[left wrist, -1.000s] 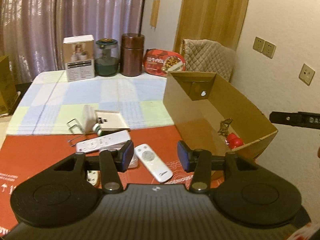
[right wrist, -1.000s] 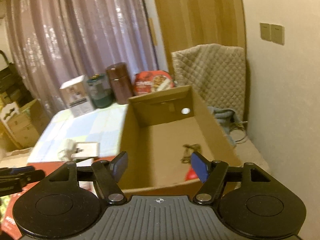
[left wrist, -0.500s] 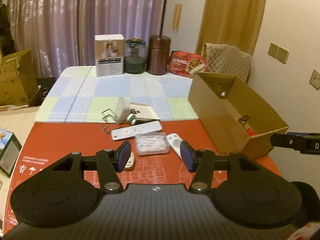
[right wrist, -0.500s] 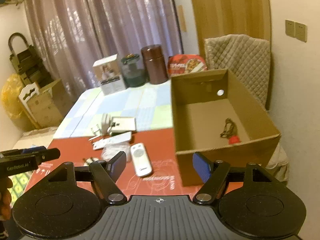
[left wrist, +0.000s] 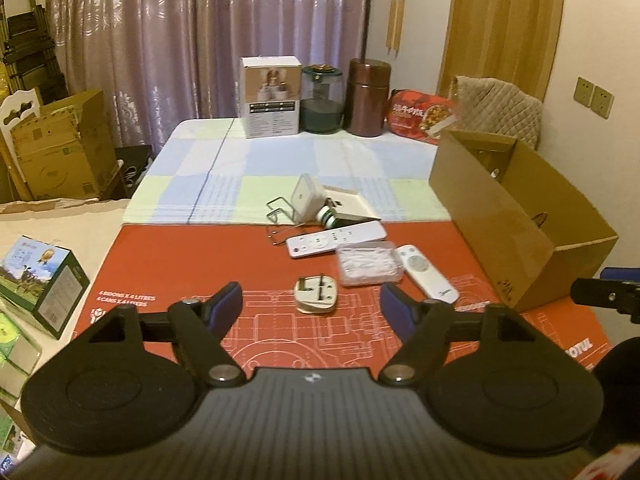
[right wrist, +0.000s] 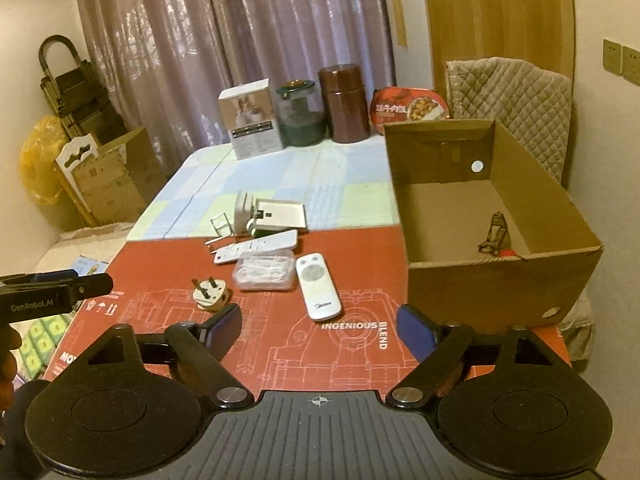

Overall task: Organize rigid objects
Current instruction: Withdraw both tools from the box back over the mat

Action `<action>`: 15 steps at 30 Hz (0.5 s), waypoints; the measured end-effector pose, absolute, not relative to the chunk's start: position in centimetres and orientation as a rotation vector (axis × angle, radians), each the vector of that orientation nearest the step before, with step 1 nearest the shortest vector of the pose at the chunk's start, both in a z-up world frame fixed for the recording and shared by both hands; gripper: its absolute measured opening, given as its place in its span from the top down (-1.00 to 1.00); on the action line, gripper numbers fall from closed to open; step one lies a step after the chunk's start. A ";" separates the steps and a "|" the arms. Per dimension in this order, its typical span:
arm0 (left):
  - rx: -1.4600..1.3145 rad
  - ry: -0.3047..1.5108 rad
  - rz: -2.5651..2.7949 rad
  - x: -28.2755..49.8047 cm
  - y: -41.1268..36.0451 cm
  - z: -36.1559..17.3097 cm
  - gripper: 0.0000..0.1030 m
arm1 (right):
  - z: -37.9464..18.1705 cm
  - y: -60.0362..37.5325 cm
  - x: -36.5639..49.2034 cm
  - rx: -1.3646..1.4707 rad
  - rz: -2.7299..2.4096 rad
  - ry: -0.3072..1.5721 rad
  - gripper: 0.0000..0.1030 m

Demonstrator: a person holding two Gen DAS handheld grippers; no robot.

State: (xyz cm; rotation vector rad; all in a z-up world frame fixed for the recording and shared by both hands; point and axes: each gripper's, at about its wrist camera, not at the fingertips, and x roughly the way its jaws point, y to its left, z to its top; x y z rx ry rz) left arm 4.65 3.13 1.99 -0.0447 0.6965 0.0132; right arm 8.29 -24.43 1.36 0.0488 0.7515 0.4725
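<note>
Both tools empty, jaws wide apart, hovering above the near edge of the worktop (left wrist: 132, 280). Left tool (left wrist: 311, 307) has the plug (left wrist: 316, 294) straight ahead and closest, lying prongs-up on the red mat. Just past it: clear case (left wrist: 368, 265), then long remote (left wrist: 336, 239); small remote (left wrist: 425, 272) sits ahead-right. Farther out, a white charger (left wrist: 306, 199), wire clip (left wrist: 282, 213) and flat box (left wrist: 346, 200) are bunched together, touching or nearly so. Right tool (right wrist: 318, 330) has the small remote (right wrist: 319, 286) dead ahead, with the carton (right wrist: 496, 280) ahead-right, open top; something dark and a bit of red already sit on its floor. My read: between picks, most of the pile still to go. For the next grab I'd take an outlier first, plug or small remote, since neither touches a neighbour. Remote: close across its narrow width near the middle so it doesn't pivot. Plug: pinch the body sides, not the prongs. Come down vertical, jaws clear of the case. Drop low inside the carton; its wall looks light and could shift if bumped.
</note>
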 end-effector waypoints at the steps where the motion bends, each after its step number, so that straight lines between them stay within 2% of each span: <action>1: -0.041 0.700 0.016 4.8 3.2 1.9 -0.48 | 1.2 -24.3 8.3 0.051 0.481 0.754 -0.62; 15: -0.039 0.760 0.023 7.4 4.3 -1.0 -0.54 | -1.8 -21.8 10.4 0.037 0.508 0.785 -0.63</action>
